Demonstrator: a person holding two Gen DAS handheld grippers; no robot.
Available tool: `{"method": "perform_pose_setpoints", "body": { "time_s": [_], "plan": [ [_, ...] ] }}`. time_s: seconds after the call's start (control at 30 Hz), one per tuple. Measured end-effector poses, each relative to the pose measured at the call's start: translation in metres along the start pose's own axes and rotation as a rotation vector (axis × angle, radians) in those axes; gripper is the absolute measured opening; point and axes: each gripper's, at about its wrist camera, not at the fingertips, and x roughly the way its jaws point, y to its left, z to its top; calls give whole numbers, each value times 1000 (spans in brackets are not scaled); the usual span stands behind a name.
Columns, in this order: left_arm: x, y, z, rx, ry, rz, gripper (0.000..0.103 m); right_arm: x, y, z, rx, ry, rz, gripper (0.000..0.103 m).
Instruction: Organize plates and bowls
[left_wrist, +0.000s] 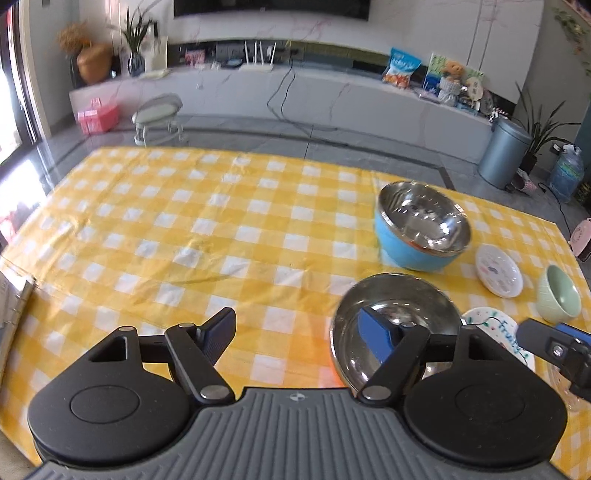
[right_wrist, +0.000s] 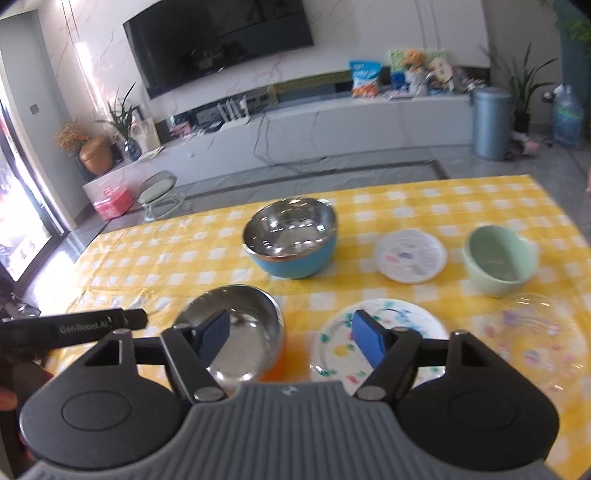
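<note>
A blue bowl with a steel inside (left_wrist: 421, 229) (right_wrist: 291, 240) stands mid-table. An orange-sided steel bowl (left_wrist: 391, 325) (right_wrist: 236, 332) stands nearer. A small white plate (left_wrist: 498, 271) (right_wrist: 410, 254), a green bowl (left_wrist: 557, 299) (right_wrist: 498, 258), a patterned plate (left_wrist: 498, 332) (right_wrist: 380, 332) and a clear glass plate (right_wrist: 535, 339) lie to the right. My left gripper (left_wrist: 299, 332) is open and empty, its right finger over the orange bowl. My right gripper (right_wrist: 288, 332) is open and empty between that bowl and the patterned plate.
The table carries a yellow checked cloth (left_wrist: 184, 229) (right_wrist: 147, 251). A stool (left_wrist: 159, 118) stands beyond the far edge. The left gripper's body (right_wrist: 74, 325) shows at the left of the right wrist view, the right gripper's (left_wrist: 554, 347) at the right of the left one.
</note>
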Motion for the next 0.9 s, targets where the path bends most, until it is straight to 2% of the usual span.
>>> {"method": "perform_pose_setpoints", "body": {
  "time_s": [0.3,0.47,0.53,0.6,0.67,0.73,0.83,0.9],
  "plan": [
    [47,0,-10,-4,110,-41,89,69,6,4,10,134,0,67],
    [59,0,-11,5,133,-38,86,87,-5,-6,56,199,18,51],
    [64,0,-12,5,145,-42,72,93,-4,-9,61,212,26,48],
    [67,2,-13,-9,156,-73,63,97,-3,-12,63,218,36,42],
    [69,4,-15,-33,163,-110,54,100,-2,-14,65,228,43,32],
    [70,5,-15,-52,167,-140,38,104,-1,-18,72,238,49,23],
    [68,2,-15,-59,170,-175,24,105,1,-19,68,237,44,20],
    [67,-3,-15,-33,166,-178,18,105,1,-20,66,233,46,19]
  ]
}}
